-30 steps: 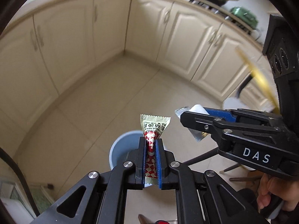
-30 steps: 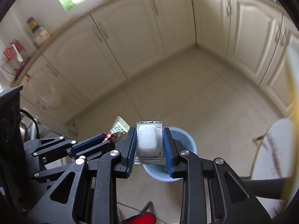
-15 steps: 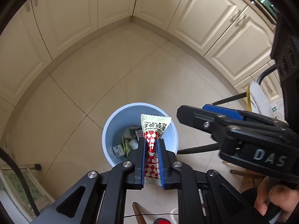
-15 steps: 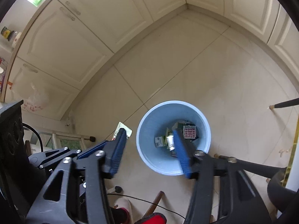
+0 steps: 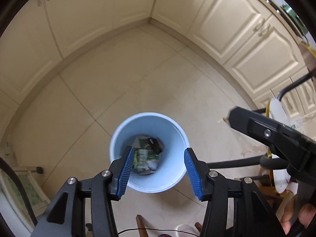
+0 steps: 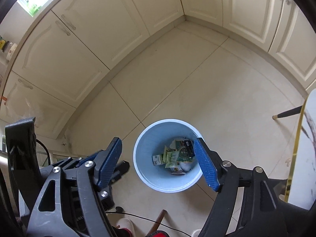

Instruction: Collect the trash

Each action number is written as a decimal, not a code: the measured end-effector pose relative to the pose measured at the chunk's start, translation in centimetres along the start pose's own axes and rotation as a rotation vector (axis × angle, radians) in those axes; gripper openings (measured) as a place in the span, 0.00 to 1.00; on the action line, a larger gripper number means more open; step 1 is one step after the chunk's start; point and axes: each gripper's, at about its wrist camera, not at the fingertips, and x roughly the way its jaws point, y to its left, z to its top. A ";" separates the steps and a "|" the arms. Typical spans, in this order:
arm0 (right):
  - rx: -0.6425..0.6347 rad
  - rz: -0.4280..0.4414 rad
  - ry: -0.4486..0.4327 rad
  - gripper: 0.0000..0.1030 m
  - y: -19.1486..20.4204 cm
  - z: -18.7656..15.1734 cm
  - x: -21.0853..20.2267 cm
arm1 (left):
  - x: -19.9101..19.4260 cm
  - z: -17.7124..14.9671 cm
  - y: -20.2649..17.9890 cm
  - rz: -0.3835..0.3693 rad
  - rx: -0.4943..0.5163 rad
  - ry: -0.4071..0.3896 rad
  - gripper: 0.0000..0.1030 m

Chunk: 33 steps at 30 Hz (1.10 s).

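Observation:
A light blue bin (image 5: 120, 134) stands on the tiled floor, holding several wrappers (image 5: 147, 156). My left gripper (image 5: 159, 148) hangs over its mouth, jaws opening, with nothing between the blue pads. A black finger of the right gripper (image 5: 266, 133) reaches in from the right. In the right wrist view the same bin (image 6: 139, 164) and its wrappers (image 6: 173, 156) lie below my right gripper (image 6: 158, 139), whose jaws are opening wide and empty. The left gripper's fingers (image 6: 120, 167) show at lower left, beside the bin.
Cream cabinets (image 6: 83, 45) line the floor's far sides and meet in a corner. A white gold-rimmed table (image 6: 308, 148) and dark chair legs (image 5: 237, 163) stand to the right. A person's hand (image 5: 304, 216) and a red shoe (image 6: 160, 234) sit at the bottom edges.
Both grippers sank toward the bin. The right let go of its white packet first, then the left released the red-and-green wrapper; both jaws have spread apart.

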 end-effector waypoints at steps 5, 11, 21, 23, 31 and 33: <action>-0.019 0.014 -0.050 0.80 1.8 0.0 -3.0 | -5.9 0.2 1.5 0.109 -0.083 -0.139 0.57; -0.096 0.011 -0.173 0.93 5.4 -1.1 -10.1 | -14.2 -0.9 1.9 0.183 -0.134 -0.334 0.65; -0.208 -0.076 -0.485 1.00 10.2 -6.5 -27.7 | -26.4 -6.5 -5.8 0.109 -0.051 -0.639 0.87; -0.213 -0.095 -0.549 1.00 10.5 -8.0 -31.2 | -28.1 -8.9 -7.2 0.094 -0.026 -0.689 0.93; -0.200 -0.185 -0.771 1.00 11.7 -15.0 -44.3 | -34.5 -17.3 -14.3 0.092 0.085 -0.921 0.99; -0.198 -0.214 -0.826 1.00 12.1 -17.1 -47.3 | -35.1 -19.9 -16.1 0.083 0.114 -0.959 0.99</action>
